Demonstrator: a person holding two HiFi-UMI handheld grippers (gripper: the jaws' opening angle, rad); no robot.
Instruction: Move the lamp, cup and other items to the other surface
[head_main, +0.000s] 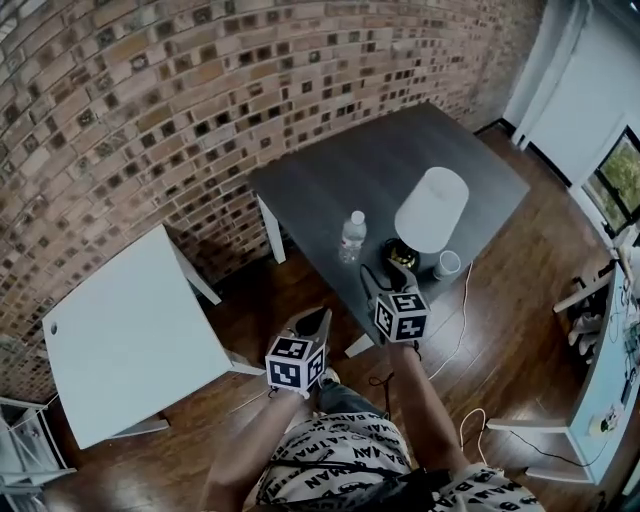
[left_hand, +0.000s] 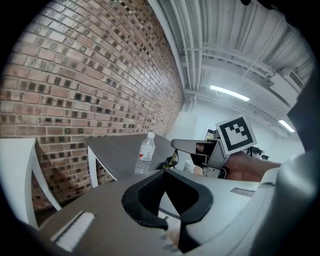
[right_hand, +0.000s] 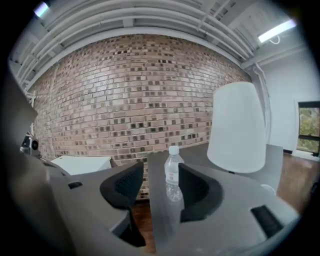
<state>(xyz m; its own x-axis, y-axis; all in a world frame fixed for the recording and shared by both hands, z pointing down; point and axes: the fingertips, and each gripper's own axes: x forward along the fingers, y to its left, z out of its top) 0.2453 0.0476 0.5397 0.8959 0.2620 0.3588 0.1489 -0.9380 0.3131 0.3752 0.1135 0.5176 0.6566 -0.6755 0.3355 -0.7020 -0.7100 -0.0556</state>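
Observation:
On the dark grey table (head_main: 330, 180) stand a clear water bottle (head_main: 352, 236), a lamp with a white shade (head_main: 432, 208) on a dark base (head_main: 398, 252), and a small white cup (head_main: 448, 264). My right gripper (head_main: 398, 275) hovers at the table's near edge in front of the lamp base. In the right gripper view it (right_hand: 162, 182) is open, with the bottle (right_hand: 172, 177) framed well beyond its jaws and the shade (right_hand: 236, 127) to the right. My left gripper (head_main: 312, 322) hangs over the floor, left of the table. In the left gripper view its (left_hand: 167, 192) pads meet with nothing between them.
A white table (head_main: 130, 335) stands at the lower left, apart from the dark one, with wooden floor (head_main: 290, 290) between them. A brick wall (head_main: 150, 110) runs behind both. The lamp's cord (head_main: 465, 300) trails off the table's near right edge. Shelving (head_main: 600, 300) lines the right side.

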